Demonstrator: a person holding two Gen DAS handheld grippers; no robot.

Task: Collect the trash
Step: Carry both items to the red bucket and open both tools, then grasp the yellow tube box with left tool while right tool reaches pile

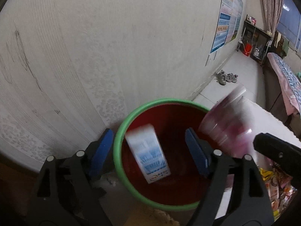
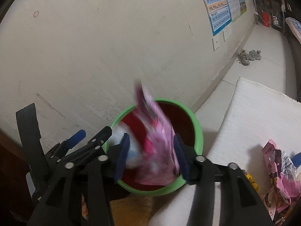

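A red bin with a green rim (image 1: pixel 120 131) stands by the wall; it also shows in the right wrist view (image 2: pixel 199 137). My left gripper (image 1: pixel 148 143) is open above the bin. A blue-and-white carton (image 1: pixel 148 152), blurred, is between its fingers without touching them, inside the bin's mouth. My right gripper (image 2: pixel 152 154) is open over the bin. A pink wrapper (image 2: pixel 158 145), blurred, is between its pads; contact is unclear. The wrapper also shows in the left wrist view (image 1: pixel 227 122), with the right gripper's black finger (image 1: pixel 272 150) beside it.
A white cushion (image 2: pixel 250 116) lies right of the bin, with several snack wrappers (image 2: pixel 280 171) on it. A pair of shoes (image 2: pixel 248 56) sits by the wall. Posters (image 2: pixel 218 5) hang on the wall. A shelf and a red bucket (image 1: pixel 247 50) stand far back.
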